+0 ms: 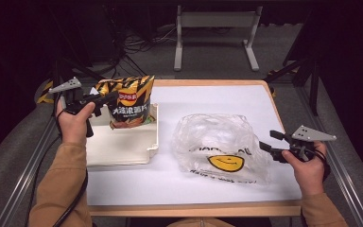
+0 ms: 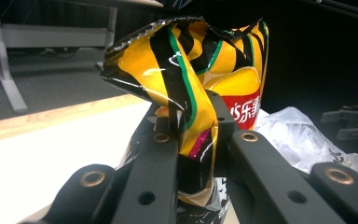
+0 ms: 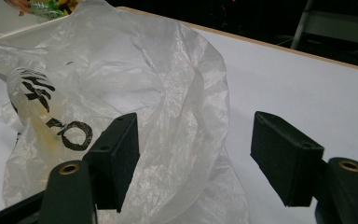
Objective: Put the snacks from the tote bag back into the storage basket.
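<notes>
A yellow and black chip bag point(image 1: 130, 101) hangs upright over a shallow white tray point(image 1: 123, 149) at the table's left. My left gripper point(image 1: 109, 98) is shut on the bag's upper left edge; in the left gripper view the crumpled chip bag point(image 2: 191, 79) is pinched between the two black jaws, with my left gripper point(image 2: 193, 123) just below its fold. A clear plastic bag with a yellow smiley point(image 1: 220, 149) lies in the middle of the table. My right gripper point(image 1: 270, 141) stands open at that bag's right edge. Its jaws are wide apart, my right gripper point(image 3: 196, 158) over the bag's point(image 3: 121, 93) rumpled film.
The white table point(image 1: 212, 97) has a wooden rim. A grey metal stand point(image 1: 215, 28) and dark cables are on the floor beyond the far edge. Bare table surface lies at the back right and along the front.
</notes>
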Action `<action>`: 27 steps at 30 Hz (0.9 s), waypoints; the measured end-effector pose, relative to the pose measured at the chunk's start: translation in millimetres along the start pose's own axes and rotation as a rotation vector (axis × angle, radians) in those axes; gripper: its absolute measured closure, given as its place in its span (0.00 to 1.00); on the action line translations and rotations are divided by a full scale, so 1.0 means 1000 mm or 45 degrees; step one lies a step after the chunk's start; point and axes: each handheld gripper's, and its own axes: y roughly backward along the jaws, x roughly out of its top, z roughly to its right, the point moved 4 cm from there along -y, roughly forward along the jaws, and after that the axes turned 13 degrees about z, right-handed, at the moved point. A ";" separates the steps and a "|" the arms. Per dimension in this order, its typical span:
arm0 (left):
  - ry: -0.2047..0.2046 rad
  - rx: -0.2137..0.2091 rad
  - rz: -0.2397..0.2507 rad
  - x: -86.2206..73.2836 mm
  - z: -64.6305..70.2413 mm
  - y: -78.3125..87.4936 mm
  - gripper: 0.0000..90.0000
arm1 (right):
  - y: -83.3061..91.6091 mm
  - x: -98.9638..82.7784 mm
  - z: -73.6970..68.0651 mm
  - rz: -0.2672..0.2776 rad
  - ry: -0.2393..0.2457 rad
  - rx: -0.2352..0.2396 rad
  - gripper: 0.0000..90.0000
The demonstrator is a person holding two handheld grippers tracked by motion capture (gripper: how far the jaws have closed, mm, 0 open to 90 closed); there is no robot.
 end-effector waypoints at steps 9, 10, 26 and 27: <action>0.029 0.006 -0.017 -0.014 -0.006 -0.002 0.94 | 0.001 -0.001 0.000 -0.003 -0.002 0.003 0.36; 0.033 0.006 -0.019 -0.015 -0.007 -0.002 0.94 | 0.001 -0.001 0.000 -0.004 0.000 0.003 0.36; 0.076 0.032 -0.032 -0.032 -0.022 -0.004 0.93 | 0.001 -0.003 -0.001 -0.016 0.004 0.010 0.36; 0.074 0.035 -0.029 -0.033 -0.024 -0.003 0.93 | 0.001 -0.003 -0.001 -0.016 0.004 0.010 0.36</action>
